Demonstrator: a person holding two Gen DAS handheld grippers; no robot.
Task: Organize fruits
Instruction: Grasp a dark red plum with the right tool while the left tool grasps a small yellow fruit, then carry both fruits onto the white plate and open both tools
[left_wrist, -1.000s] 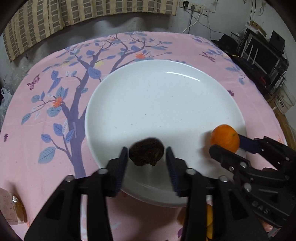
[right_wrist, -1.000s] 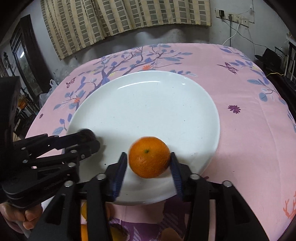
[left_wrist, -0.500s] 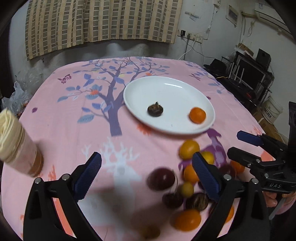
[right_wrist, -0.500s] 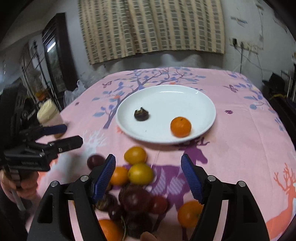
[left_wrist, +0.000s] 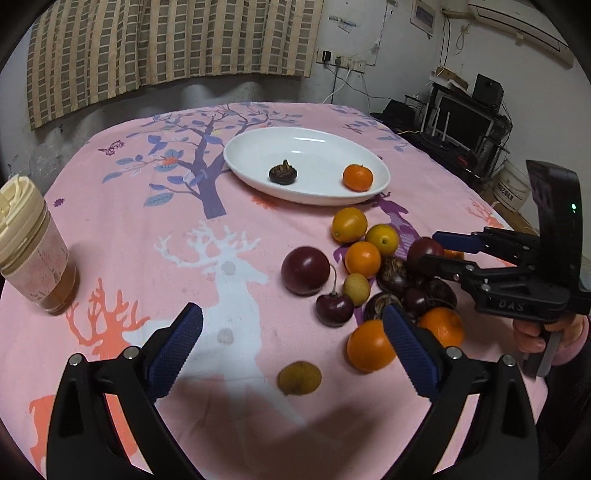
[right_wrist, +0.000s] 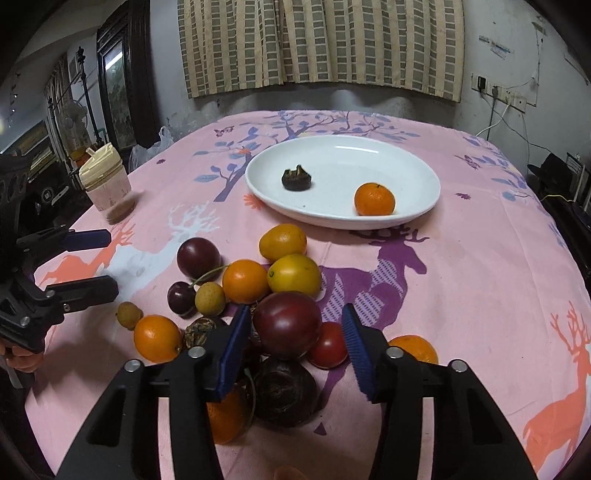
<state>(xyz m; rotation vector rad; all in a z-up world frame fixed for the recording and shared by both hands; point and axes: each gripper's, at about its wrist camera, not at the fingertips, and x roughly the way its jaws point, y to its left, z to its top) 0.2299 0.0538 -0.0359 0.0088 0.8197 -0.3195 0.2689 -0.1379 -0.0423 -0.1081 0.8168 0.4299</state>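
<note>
Fruits heaped loose (right_wrist: 255, 284) near the white oval plate (right_wrist: 424, 173); right gripper (right_wrist: 293, 345) fingers closing around a dark red plum (right_wrist: 286, 325), left gripper (left_wrist: 291, 345) fingers wide apart, empty.

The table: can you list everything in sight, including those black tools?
tablecloth: 1, pink with trees and deer, under everything.
plate: 1, white, far middle.
shrivelled fruit: 1, dark brown, on the plate.
mandarin: 1, orange, on the plate's right side.
loose fruit: over a dozen, orange, yellow, purple, tan, red, heaped nearer than the plate.
jar: 1, cream lid, brown contents, left edge.
left tool: 1, black, blue pads, jaws just opened wide, empty.
right tool: 1, same colours, jaws just closing around a large plum, not yet gripping.
</note>
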